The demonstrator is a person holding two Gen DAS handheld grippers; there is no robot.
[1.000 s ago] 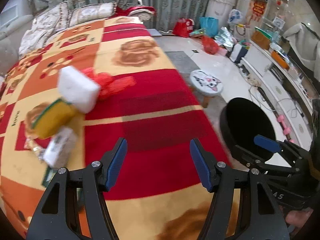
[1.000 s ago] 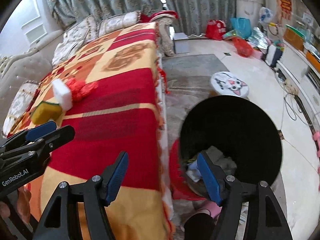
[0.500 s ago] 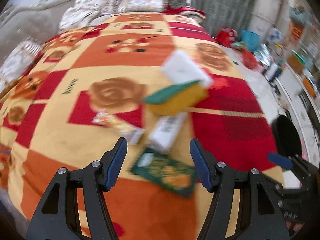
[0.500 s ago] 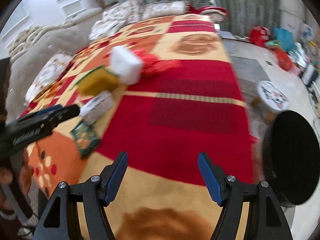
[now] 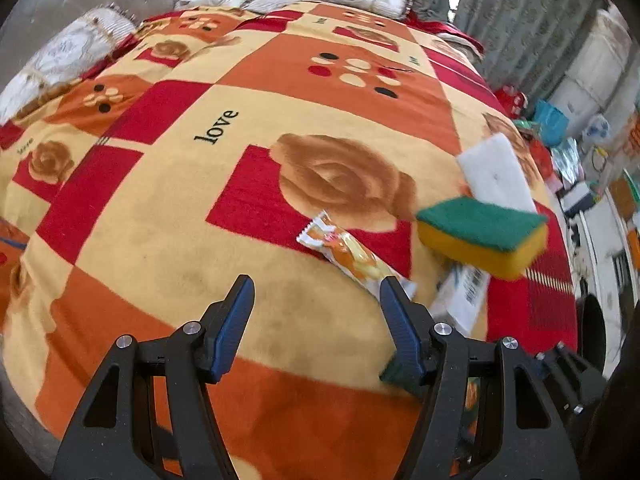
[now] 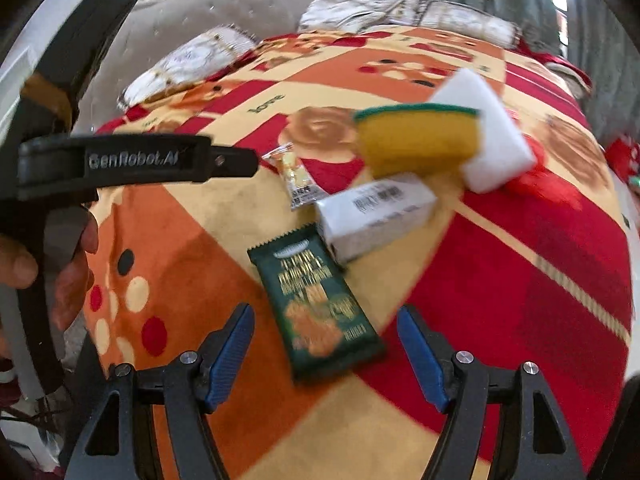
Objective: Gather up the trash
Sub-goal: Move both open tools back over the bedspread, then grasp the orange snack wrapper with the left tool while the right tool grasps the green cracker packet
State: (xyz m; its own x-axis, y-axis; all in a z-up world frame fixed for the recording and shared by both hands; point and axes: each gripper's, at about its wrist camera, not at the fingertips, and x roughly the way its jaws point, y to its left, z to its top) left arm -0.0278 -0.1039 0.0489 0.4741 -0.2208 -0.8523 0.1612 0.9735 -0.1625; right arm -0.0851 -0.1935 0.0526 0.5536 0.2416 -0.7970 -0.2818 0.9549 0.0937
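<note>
Left claw (image 5: pixel 316 312) is released, jaws wide apart and holding nothing, low over the orange, red and cream patchwork blanket (image 5: pixel 168 208) that covers the bed. Right claw (image 6: pixel 326 344) is likewise released and unloaded.

Trash lies in a loose cluster on the blanket. A dark green foil snack packet (image 6: pixel 316 304) lies flat just beyond the gap of the right claw, long axis running near to far. At its far end sits a white cardboard box with a barcode (image 6: pixel 376 212), touching or overlapping the packet's corner. Left of the box lies an orange-and-white plastic snack wrapper (image 5: pixel 352 258); in the left wrist view its near end reaches the right blue finger pad (image 5: pixel 400 328). Beyond the box are a yellow sponge with a green scouring face (image 5: pixel 484 234) and, behind it, a white foam block (image 5: pixel 496 174). Red crumpled plastic (image 6: pixel 548 186) shows right of the foam block.

The left claw's black frame crosses the left part of the right wrist view, hiding some blanket. Pale pillows (image 5: pixel 60 56) line the far left edge.

Versus 0.5 s ago: both views sit closer to the cluster; the black round bin, then at the right, is out of the right wrist view.
</note>
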